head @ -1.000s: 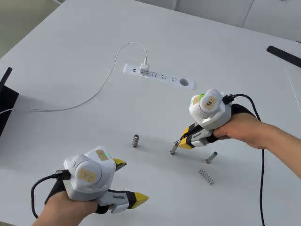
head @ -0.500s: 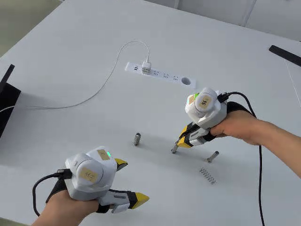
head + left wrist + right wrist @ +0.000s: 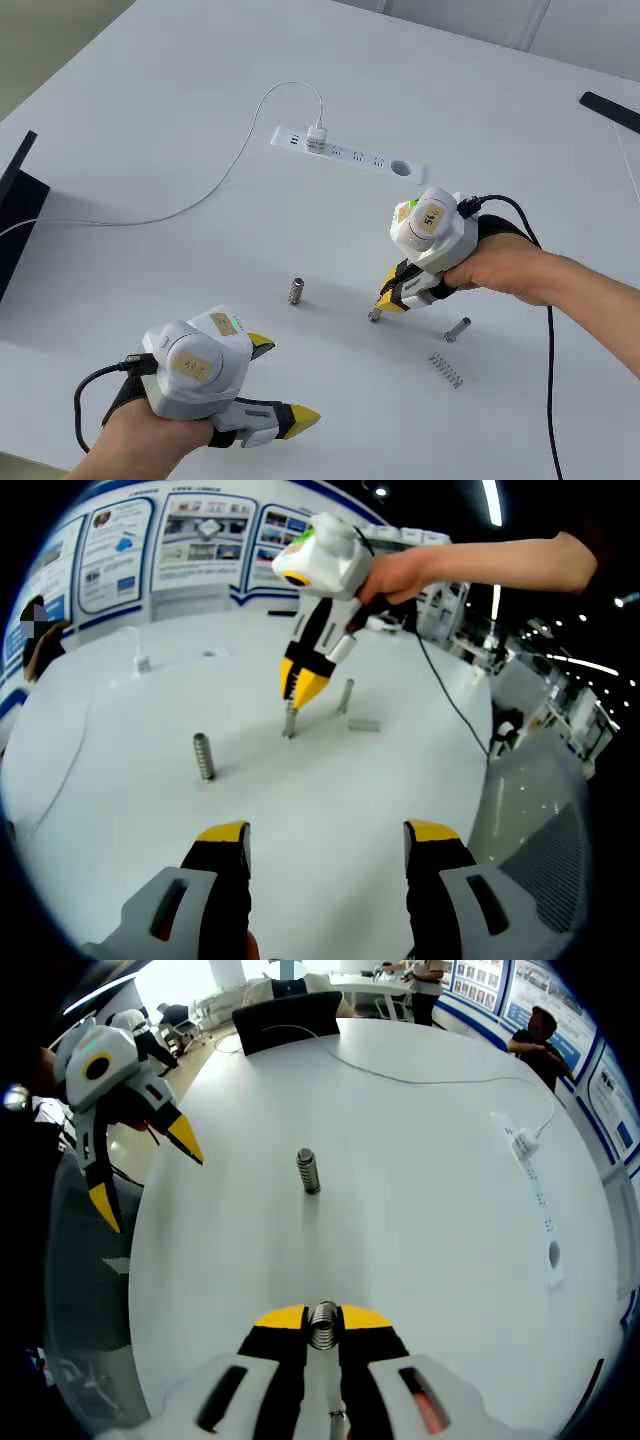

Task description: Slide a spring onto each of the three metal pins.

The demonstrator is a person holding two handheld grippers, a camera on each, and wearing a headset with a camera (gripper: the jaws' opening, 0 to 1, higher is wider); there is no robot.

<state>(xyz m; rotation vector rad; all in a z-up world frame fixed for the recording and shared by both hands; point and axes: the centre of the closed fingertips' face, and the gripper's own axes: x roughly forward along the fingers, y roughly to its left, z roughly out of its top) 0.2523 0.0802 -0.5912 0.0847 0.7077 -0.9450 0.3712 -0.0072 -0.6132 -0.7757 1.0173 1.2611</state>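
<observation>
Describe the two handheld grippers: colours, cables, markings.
The left gripper and right gripper match: rounded white housing, black jaws with yellow tips, tan sticker with a handwritten mark, green light, black cable out the back. Black glove or strap at the wrists.

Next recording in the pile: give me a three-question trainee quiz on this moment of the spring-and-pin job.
1. True or false: the left hand-held gripper is shut on a spring.
2. Multiple choice: what does the right hand-held gripper clamp between its jaws? A) a spring B) the power strip C) the white cable
3. Short answer: how many springs lie loose on the white table?

Key
1. False: its jaws stand apart with nothing between them.
2. A.
3. One: the loose spring lies near the bare pin.
</observation>
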